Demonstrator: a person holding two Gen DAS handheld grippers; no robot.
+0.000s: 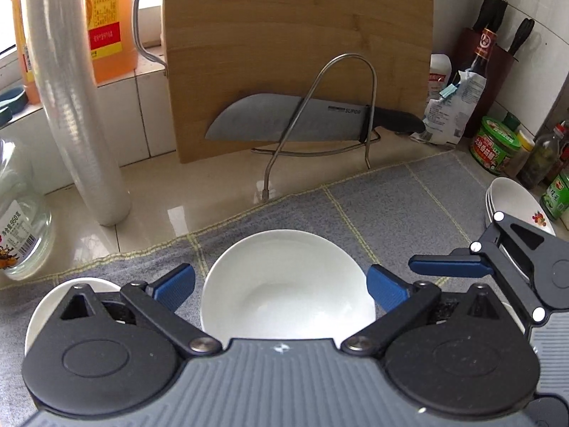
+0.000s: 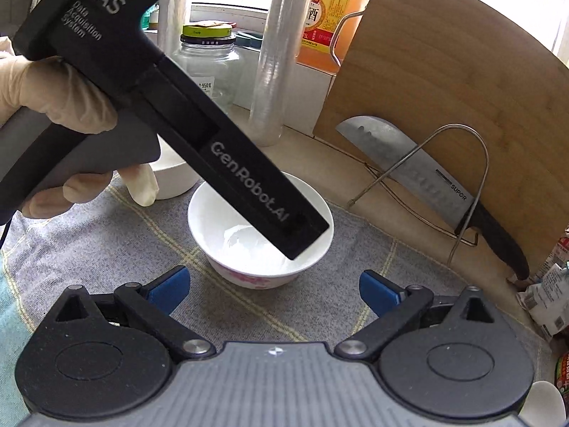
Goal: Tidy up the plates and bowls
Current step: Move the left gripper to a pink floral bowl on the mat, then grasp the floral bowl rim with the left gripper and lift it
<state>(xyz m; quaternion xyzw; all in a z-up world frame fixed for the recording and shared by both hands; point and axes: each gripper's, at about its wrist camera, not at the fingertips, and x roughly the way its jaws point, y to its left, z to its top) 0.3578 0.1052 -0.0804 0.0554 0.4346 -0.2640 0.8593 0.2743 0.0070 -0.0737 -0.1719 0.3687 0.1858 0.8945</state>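
A white bowl (image 1: 288,288) stands on the grey checked mat (image 1: 391,206); it also shows in the right wrist view (image 2: 227,220), with a pink flower pattern on its side. My left gripper (image 1: 281,288) is open and hovers over this bowl, its blue pads on either side of the rim. My right gripper (image 2: 274,290) is open and empty, just in front of the bowl. A second white bowl (image 1: 53,302) sits at the left. Stacked white bowls (image 1: 515,199) with a flower print stand at the right, behind the right gripper's body (image 1: 498,267).
A bamboo cutting board (image 1: 295,46) leans at the back with a knife (image 1: 291,122) in a wire rack (image 1: 320,114). A cling-film roll (image 1: 71,89), glass jar (image 1: 17,213), oil bottle (image 1: 106,17), sauce bottles and jars (image 1: 494,146) ring the mat.
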